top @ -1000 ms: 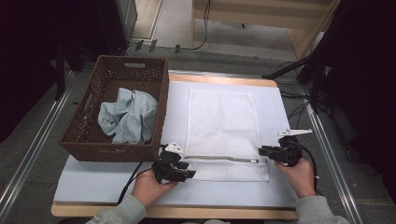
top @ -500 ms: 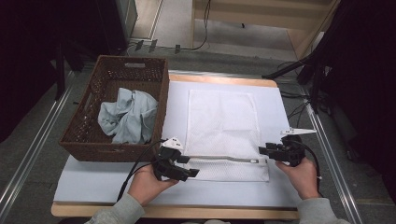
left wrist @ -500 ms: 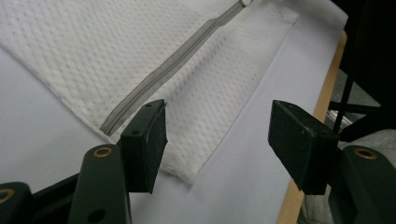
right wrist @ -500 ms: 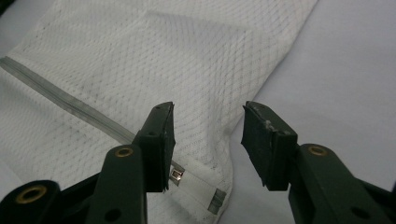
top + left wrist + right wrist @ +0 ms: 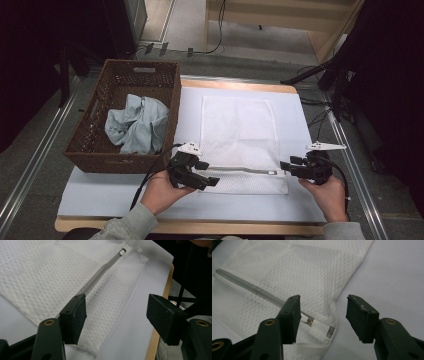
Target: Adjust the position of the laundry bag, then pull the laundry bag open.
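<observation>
Right gripper view: zipper pull (image 5: 310,321) of mesh bag (image 5: 294,272) beside spread, empty jaws, unlike high view.

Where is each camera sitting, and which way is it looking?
High view: sits above the person's side, looking forward and down at the table, basket and mesh bag; both hands and the left gripper and right gripper show.
Left gripper view: rides on the left gripper, looking along its open jaws at the bag's zipper.
Right gripper view: rides on the right gripper, looking along its open jaws at the zipper pull.
Shared: both gripper views show the zipper.
</observation>
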`<state>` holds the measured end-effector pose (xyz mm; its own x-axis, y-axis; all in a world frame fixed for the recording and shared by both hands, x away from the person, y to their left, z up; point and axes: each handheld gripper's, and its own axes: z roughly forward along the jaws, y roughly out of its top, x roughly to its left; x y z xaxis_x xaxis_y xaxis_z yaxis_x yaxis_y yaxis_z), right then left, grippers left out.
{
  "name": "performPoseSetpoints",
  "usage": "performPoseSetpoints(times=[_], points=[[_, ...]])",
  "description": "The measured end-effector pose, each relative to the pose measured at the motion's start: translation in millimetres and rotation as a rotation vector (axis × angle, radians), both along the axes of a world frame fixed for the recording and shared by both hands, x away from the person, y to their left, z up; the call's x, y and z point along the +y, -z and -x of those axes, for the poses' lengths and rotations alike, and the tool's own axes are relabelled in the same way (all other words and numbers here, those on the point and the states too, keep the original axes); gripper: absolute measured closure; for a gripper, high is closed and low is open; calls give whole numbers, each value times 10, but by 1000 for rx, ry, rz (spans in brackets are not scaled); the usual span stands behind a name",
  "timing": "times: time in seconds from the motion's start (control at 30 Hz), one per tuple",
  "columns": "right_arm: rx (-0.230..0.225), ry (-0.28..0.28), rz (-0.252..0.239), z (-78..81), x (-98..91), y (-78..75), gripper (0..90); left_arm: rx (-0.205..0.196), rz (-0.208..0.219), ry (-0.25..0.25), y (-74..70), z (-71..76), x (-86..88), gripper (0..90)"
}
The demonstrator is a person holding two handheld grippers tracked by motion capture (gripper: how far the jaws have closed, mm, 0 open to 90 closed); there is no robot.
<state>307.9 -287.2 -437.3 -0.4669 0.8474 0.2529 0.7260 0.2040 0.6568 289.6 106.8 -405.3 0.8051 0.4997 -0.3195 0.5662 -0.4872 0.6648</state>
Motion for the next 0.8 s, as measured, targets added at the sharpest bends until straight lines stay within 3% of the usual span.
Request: performPoseSetpoints(times=[0.1, 0.23, 0.4, 0.57, 0.8], points=[[7, 14, 1, 45, -15, -9, 464, -33, -14, -16, -13, -24, -12, 372], [7, 24, 11, 107, -28, -14, 478, -17, -3, -5, -14, -69, -42, 381], [-5, 22, 23, 139, -24, -16, 492, -15, -33, 29, 27, -103, -99, 386], [-2, 22, 29, 158, -33, -3, 507, -17, -9, 24, 29, -130, -101, 384], [21, 31, 18, 150, -22, 44, 544, -14, -16, 22, 53, -145, -126, 386]])
